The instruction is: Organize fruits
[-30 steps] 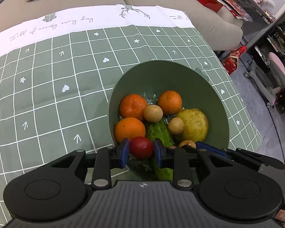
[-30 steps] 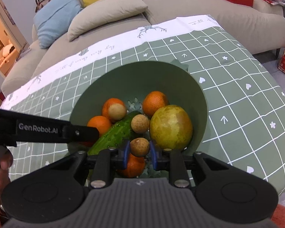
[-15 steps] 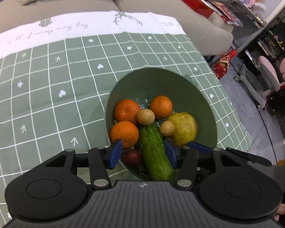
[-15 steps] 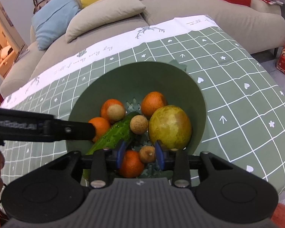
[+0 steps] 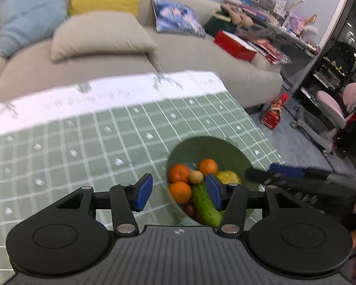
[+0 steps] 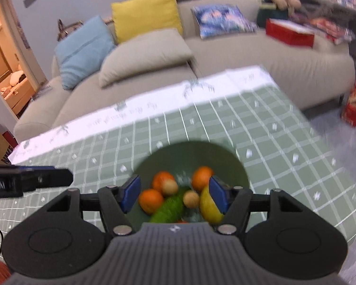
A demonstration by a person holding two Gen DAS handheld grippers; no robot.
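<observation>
Near the table's right edge, green bowl [image 5: 208, 147] holds fruit; both grippers' fingers [image 5: 143, 191] spread, empty

Right-wrist view motion-blurred; cucumber [image 6: 169, 210] lower end hidden behind hand-held gripper body; tablecloth print [image 5: 121, 93] unreadable.

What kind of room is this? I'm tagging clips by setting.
Most likely a home living room. A beige sofa with throw cushions stands behind a low table under a green checked tablecloth, where a green bowl holds fruit. Cluttered shelves line the far wall.
</observation>
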